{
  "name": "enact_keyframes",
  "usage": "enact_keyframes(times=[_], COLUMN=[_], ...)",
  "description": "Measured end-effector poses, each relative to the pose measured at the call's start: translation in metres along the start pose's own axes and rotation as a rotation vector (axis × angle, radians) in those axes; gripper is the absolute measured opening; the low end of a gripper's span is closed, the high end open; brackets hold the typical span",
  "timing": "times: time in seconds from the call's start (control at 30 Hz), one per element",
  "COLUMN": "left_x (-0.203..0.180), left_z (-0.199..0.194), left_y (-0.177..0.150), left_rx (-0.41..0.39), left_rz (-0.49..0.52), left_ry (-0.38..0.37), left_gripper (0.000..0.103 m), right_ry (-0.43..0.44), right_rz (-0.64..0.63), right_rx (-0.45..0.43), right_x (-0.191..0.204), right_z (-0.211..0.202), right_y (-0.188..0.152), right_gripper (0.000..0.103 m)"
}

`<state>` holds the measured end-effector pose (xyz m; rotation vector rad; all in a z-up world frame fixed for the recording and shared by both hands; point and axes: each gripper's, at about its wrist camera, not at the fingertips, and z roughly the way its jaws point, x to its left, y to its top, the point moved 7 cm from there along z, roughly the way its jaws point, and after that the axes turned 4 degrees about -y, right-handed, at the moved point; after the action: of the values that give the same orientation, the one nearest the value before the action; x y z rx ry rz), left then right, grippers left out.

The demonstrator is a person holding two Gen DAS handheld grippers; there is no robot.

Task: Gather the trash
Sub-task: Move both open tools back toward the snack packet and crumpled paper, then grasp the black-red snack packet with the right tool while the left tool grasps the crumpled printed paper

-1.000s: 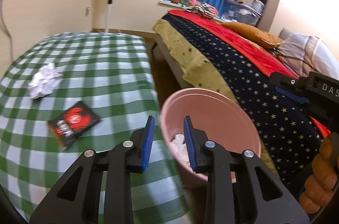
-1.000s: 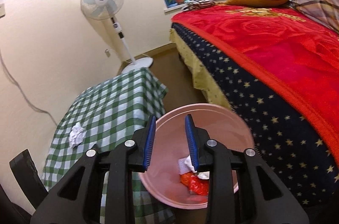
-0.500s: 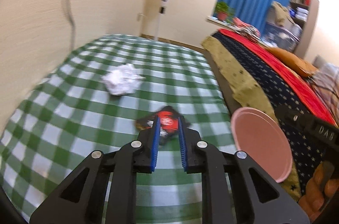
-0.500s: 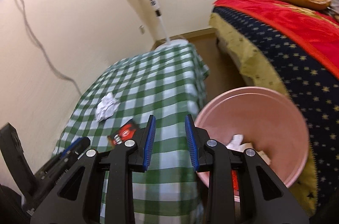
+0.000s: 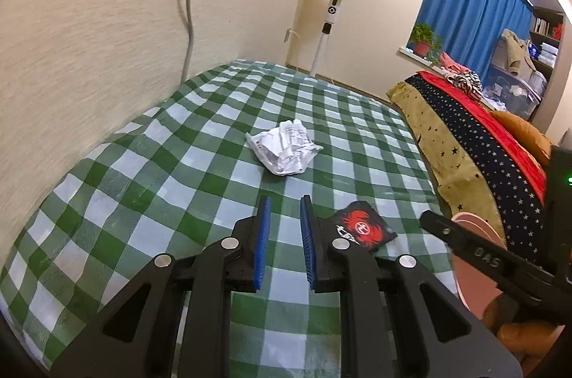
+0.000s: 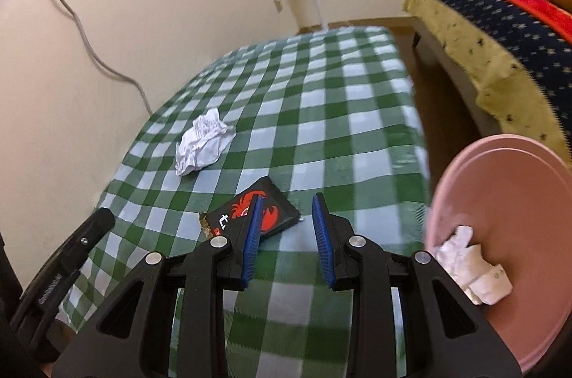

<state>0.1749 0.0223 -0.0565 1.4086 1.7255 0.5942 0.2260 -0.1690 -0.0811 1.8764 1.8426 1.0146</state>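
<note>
Lying by right gripper (image 6: 287,199) – black wrapper (image 6: 246,215), crumpled paper (image 6: 202,142) beyond

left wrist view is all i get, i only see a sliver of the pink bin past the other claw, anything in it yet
Observer: Yes. The right wrist view looks into the pink bin, and crumpled white paper lies inside it.
Operator: ok and the right claw, is it carrying anything
Observer: No. The right claw is open with nothing between its pads. It points down at the black wrapper, which lies flat on the checked table.
</note>
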Motion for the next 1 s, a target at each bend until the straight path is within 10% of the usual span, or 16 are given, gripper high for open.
enact_keyframes(times=[0.57,1.0], left_x=[0.013,0.008], left_z=[0.033,0.075], left_y=[0.003,0.022], left_rx=[0.034,0.051], left_rz=[-0.027,-0.029], left_ry=[0.016,-0.016], left_gripper=[0.017,0.029], right_ry=[0.014,0.045], right_rz=[-0.078,-0.140], right_rx=[0.118,0.098], right_x=[0.016,0.027], right_z=[0.069,0.061], right_y=[0.005,0.000], right_gripper=[0.031,0.000])
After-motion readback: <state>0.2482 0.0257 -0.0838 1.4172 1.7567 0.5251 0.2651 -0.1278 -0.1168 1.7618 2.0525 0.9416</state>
